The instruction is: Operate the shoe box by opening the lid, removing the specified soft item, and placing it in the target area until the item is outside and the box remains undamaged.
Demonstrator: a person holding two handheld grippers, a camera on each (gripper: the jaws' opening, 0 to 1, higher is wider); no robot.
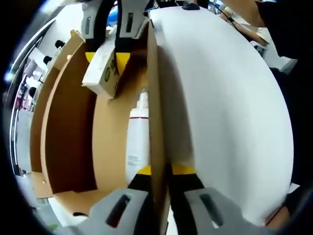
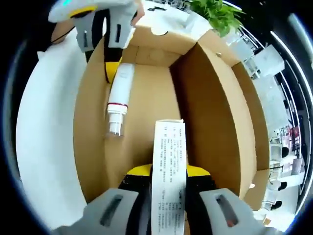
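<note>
An open brown shoe box (image 1: 68, 137) lies on a white table (image 1: 230, 107). My left gripper (image 1: 159, 170) is shut on the box's side wall (image 1: 155, 98), one jaw inside and one outside. Over the box's far end, my right gripper (image 1: 107, 54) is shut on a small white carton (image 1: 101, 73). A white tube (image 1: 137, 142) lies on the box floor. In the right gripper view the printed carton (image 2: 168, 161) stands between the jaws of my right gripper (image 2: 168, 172). Beyond it lies the tube (image 2: 120, 98), and my left gripper (image 2: 105, 49) clamps the left wall of the box (image 2: 210, 107).
The white table (image 2: 44, 142) runs along the box's left side. A white lid part with a notch (image 2: 161, 24) and a green plant (image 2: 220, 14) lie beyond the far end. Glass panels and room fittings (image 2: 274, 98) are at the right.
</note>
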